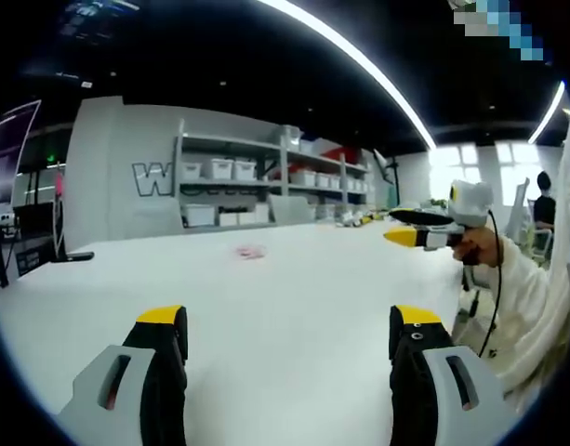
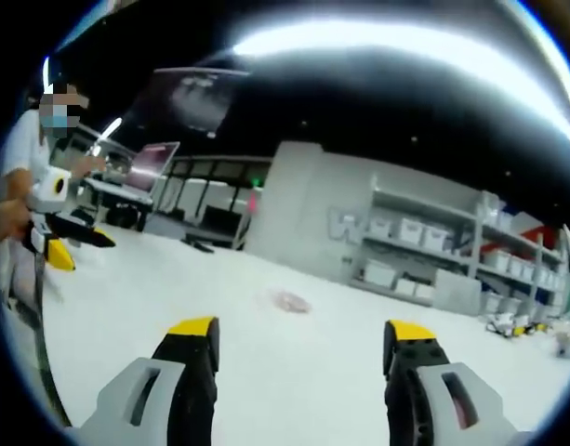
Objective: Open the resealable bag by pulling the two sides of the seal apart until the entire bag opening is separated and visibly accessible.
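A small pinkish resealable bag (image 1: 251, 251) lies flat on the white table (image 1: 294, 288), far ahead of my left gripper (image 1: 287, 327). Its yellow-tipped jaws stand wide apart with nothing between them. The right gripper (image 1: 391, 227) comes in from the right, held up over the table by a hand (image 1: 477, 247) in a white sleeve. In the right gripper view the bag (image 2: 291, 301) is a faint pink patch on the table (image 2: 294, 372), well beyond my right gripper (image 2: 301, 339), which is open and empty. The left gripper (image 2: 85, 249) shows at the left edge, in a person's hand.
Grey shelves with white bins (image 1: 233, 171) stand behind the table's far edge, and these shelves (image 2: 433, 243) appear at the right too. A flat black object (image 1: 75, 255) lies at the table's left edge. Desks with screens (image 2: 154, 160) are at the back left. A person (image 1: 545, 200) is far right.
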